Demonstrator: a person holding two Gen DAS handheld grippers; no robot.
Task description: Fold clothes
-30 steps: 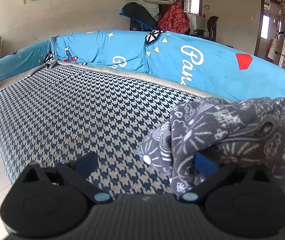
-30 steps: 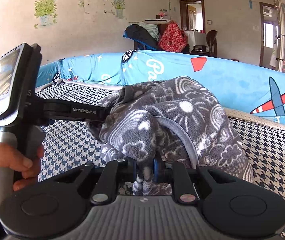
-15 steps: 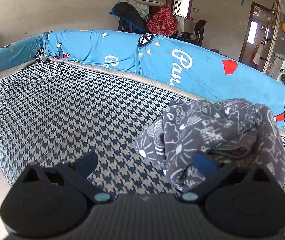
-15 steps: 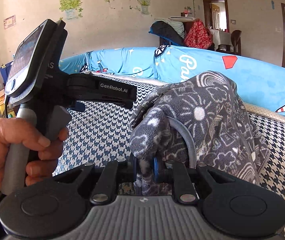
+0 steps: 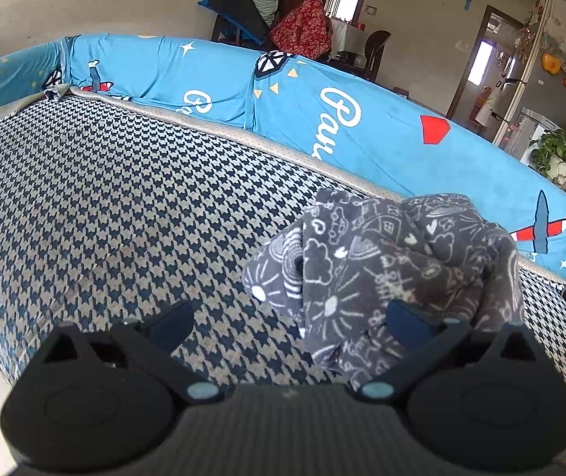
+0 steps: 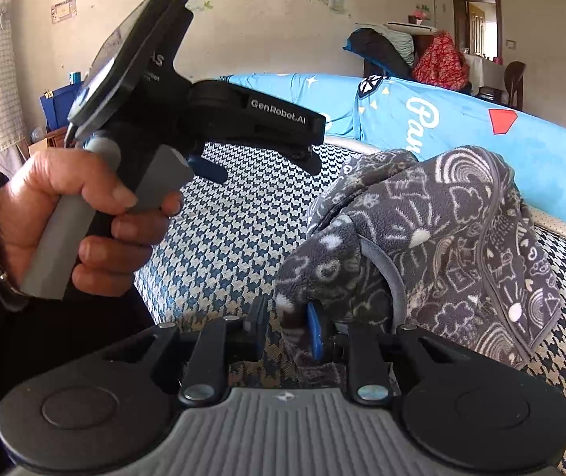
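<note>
Grey fleece garment (image 6: 434, 238) with the white doodle print is sitting bunched in a lump on the houndstooth blue-and-beige sofa seat (image 5: 124, 198), toward the right side near the blue cartoon-print backrest cover (image 5: 362, 119).

What changed: a second ago the right tongs (image 6: 285, 319) were pinched tight on a fold at the near edge; now they've parted some, with that fold lying loose between the blue pads and touching the right-hand one. So I'd say it's letting go, probably to re-grab somewhere better. The left tongs (image 5: 287, 317) are wide open like before, empty, one pad against the fabric, and they've pulled back and swung left a bit.

For the task, nothing's folded yet; it's still a wad that needs spreading out flat first.

Count: one garment, two tongs, one left hand (image 6: 80, 214) visible gripping its grey handle, one sofa.
</note>
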